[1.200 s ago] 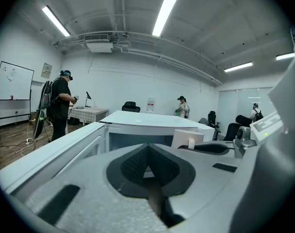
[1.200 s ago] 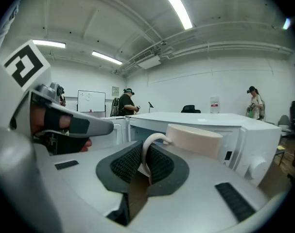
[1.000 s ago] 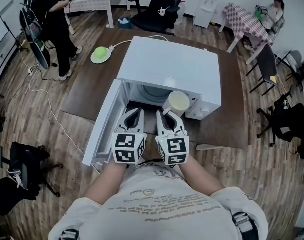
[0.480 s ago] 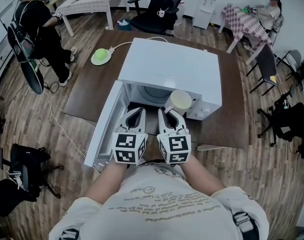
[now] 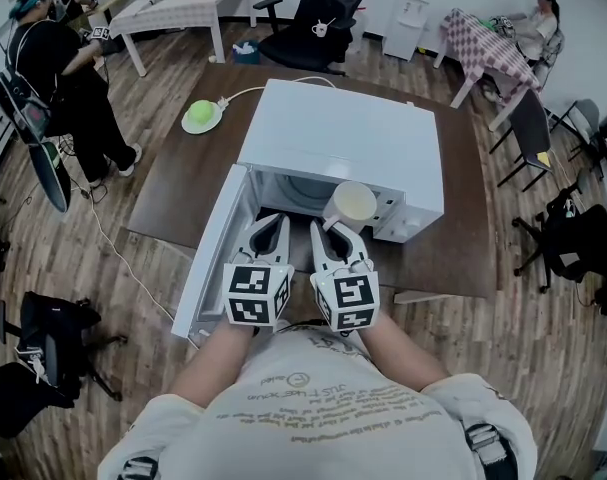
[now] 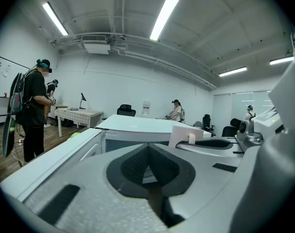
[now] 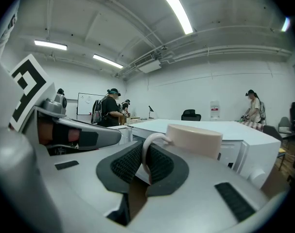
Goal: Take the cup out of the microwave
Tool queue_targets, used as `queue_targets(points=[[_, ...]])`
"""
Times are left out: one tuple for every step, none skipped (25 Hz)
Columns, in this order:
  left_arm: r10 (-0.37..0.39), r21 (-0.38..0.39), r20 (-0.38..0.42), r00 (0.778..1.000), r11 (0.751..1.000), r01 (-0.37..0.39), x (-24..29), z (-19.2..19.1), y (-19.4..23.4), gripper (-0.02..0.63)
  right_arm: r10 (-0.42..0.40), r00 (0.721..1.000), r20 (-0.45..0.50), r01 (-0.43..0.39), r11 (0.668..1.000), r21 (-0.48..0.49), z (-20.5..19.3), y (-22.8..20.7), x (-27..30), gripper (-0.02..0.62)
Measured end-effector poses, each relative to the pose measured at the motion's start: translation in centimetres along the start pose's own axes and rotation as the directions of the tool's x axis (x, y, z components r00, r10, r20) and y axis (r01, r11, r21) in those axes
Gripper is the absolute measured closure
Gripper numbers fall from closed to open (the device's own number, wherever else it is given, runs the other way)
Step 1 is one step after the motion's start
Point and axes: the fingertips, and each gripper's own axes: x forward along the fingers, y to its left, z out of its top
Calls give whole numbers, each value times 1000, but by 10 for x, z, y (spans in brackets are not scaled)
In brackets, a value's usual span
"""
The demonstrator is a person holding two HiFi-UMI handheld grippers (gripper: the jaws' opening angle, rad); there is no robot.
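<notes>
The right tongs (image 5: pixel 330 232) are gripping a cream-coloured, round, ceramic-looking cup (image 5: pixel 353 206) by its thin loop handle (image 7: pixel 146 154). Their ribbed dark pads are closing narrowly on either side of the loop. The left tongs (image 5: pixel 270 225) are hanging just beside them with the jaws drawn together and nothing between them.

The cup is sitting at the mouth of the white box-shaped microwave (image 5: pixel 348 138), toward the right of the opening and just beside the control panel (image 5: pixel 408 223). The white door (image 5: pixel 211 253) is standing swung out to the left over the dark brown table (image 5: pixel 178 193). No view is showing whether the cup's base is resting on the oven floor or hanging clear of it.

The cup is standing upright, its open mouth facing up and its long axis running near vertical. The handle is pointing back toward the person and into the tongs.

It is probably going to handle as stiff, smooth-glazed and breakable, and moderately light. Whether it is carrying any liquid is hard to tell. The handle is the natural hold, and it is already taken. Because the loop is thin and the body is hanging off to one side of it, the cup is likely to pivot or slip in the pads if jerked, and it could knock against the oven frame.
</notes>
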Motion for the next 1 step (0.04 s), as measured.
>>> queue_targets(points=[[-1, -2, -1, 1000, 1000, 1, 0, 0, 0, 597, 2, 1000, 0, -2, 1000, 0, 1, 1, 1, 561]])
